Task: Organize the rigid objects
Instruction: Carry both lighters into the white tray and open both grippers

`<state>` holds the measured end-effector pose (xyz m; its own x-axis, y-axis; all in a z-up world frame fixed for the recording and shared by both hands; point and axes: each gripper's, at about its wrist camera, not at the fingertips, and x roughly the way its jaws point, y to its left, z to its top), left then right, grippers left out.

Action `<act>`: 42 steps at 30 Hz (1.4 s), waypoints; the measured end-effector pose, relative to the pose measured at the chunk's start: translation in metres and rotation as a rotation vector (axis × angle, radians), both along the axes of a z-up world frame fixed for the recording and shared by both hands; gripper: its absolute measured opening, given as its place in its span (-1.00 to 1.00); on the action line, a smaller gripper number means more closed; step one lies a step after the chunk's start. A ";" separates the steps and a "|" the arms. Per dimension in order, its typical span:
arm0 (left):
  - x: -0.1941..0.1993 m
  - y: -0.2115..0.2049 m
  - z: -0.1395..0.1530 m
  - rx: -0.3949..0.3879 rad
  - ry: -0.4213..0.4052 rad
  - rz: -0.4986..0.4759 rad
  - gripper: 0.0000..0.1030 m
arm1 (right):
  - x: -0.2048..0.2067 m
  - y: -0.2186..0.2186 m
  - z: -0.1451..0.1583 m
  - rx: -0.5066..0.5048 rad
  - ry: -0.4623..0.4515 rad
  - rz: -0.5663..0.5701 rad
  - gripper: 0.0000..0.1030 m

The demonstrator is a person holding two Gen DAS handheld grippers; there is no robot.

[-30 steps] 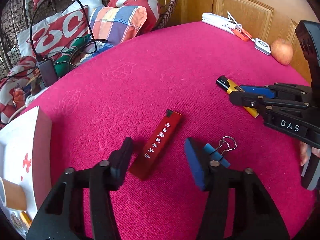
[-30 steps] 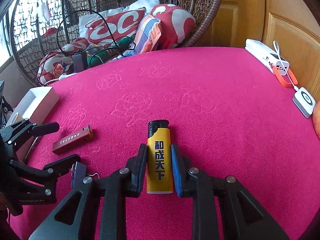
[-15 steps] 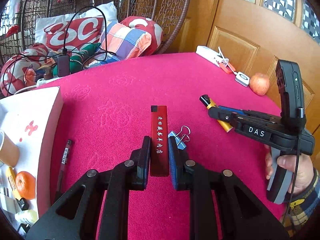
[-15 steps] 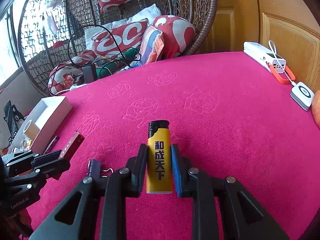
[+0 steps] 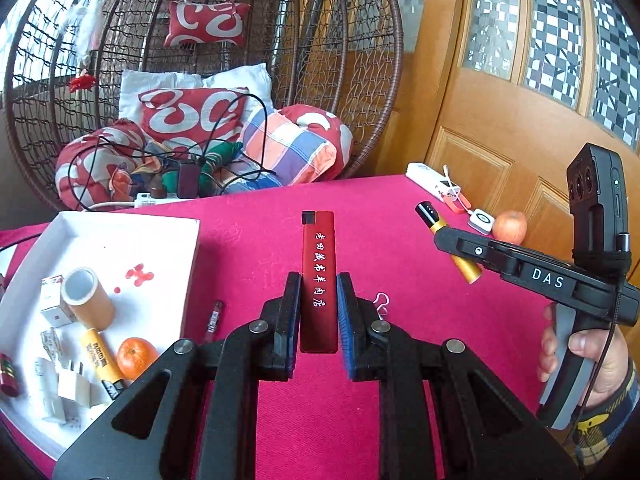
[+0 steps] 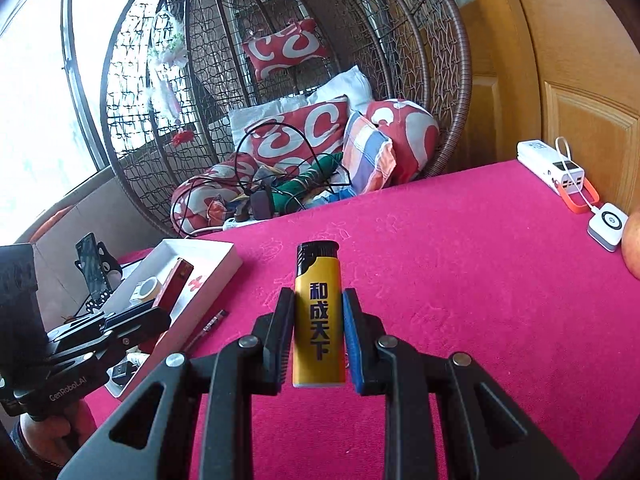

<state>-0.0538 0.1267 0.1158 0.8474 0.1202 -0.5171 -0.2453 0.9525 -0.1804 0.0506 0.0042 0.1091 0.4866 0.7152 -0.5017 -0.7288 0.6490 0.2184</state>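
Left wrist view: left gripper (image 5: 318, 312) clamped on a slim red lighter (image 5: 319, 280), both pads pressed against its long sides, raised above the magenta tablecloth (image 5: 380, 240). Red body glossy, white characters running down its face, dark cap at the far end, pointing straight ahead. White tray (image 5: 176, 248) to the left, its near right wall just beside the gripper's left finger; inside, a tape roll (image 5: 88, 298), a tangerine (image 5: 136, 358), a yellow lighter in the tray (image 5: 99, 358), white plugs. A pen (image 5: 213, 318) on the cloth just outside the tray wall. Wire loop of a binder clip (image 5: 382, 304) peeking out beside the right finger. Right gripper (image 5: 452, 240) seen off to the right, closed on a yellow lighter (image 5: 450, 246); bare cloth between the two tools. Apple (image 5: 509, 227) and power bank (image 5: 434, 184) near the far right edge.

Right wrist view: right gripper (image 6: 318, 336) narrowed tight on the yellow lighter (image 6: 319, 316), held upright along the fingers, black cap forward, dark characters on its face, off the cloth. Tray (image 6: 224, 264) well to the left, left gripper (image 6: 144, 318) over its near end with the red lighter (image 6: 174, 286). Broad open cloth ahead and to the right up to the power bank (image 6: 550, 170)
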 end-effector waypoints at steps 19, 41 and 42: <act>-0.113 0.127 -0.020 -0.058 -0.022 0.385 -0.68 | -0.070 0.117 0.015 -0.073 -0.035 0.254 -0.56; -0.149 0.163 -0.043 -0.063 -0.015 0.574 0.99 | -0.099 0.207 -0.021 -0.183 -0.143 0.338 0.89; -0.149 0.163 -0.041 -0.064 -0.024 0.573 0.99 | -0.090 0.199 -0.021 -0.200 -0.152 0.286 0.89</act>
